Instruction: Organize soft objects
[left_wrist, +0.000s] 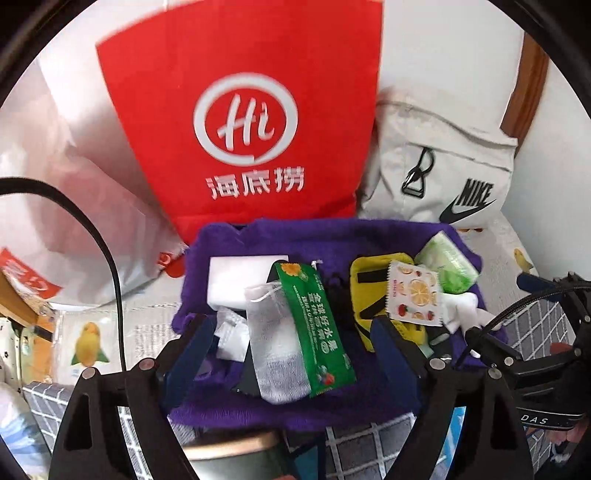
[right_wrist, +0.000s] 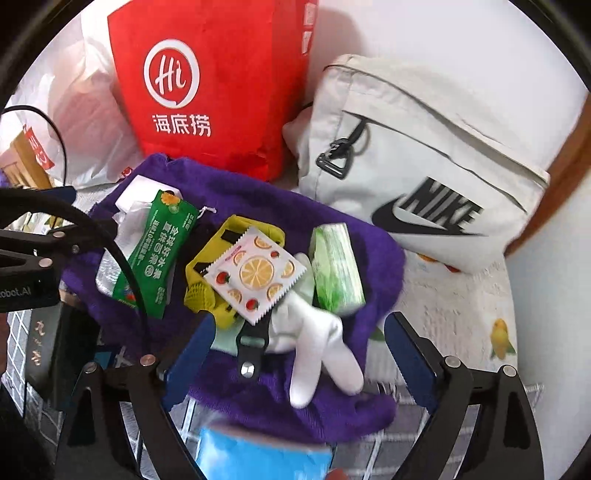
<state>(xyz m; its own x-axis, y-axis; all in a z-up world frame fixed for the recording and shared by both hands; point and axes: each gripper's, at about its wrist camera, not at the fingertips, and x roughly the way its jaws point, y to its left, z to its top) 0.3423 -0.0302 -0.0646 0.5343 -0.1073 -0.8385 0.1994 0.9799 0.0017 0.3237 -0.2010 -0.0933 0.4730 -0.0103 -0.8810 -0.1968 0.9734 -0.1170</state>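
Bedding carries a purple towel (right_wrist: 258, 206); green sachet (left_wrist: 314, 328) lies lengthwise, both grippers (left_wrist: 295, 332) (right_wrist: 299, 336) released, gaping

"Hi" and 海底捞 on the red bag (left_wrist: 243, 122), "NIKE" on the pale bag (right_wrist: 424, 166) — "DAS" on a black strap (left_wrist: 543, 421)

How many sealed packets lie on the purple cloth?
3: a green packet at the left, a fruit-print packet in the middle on the yellow pouch, a light-green tissue pack at the right. Others may be hidden underneath.
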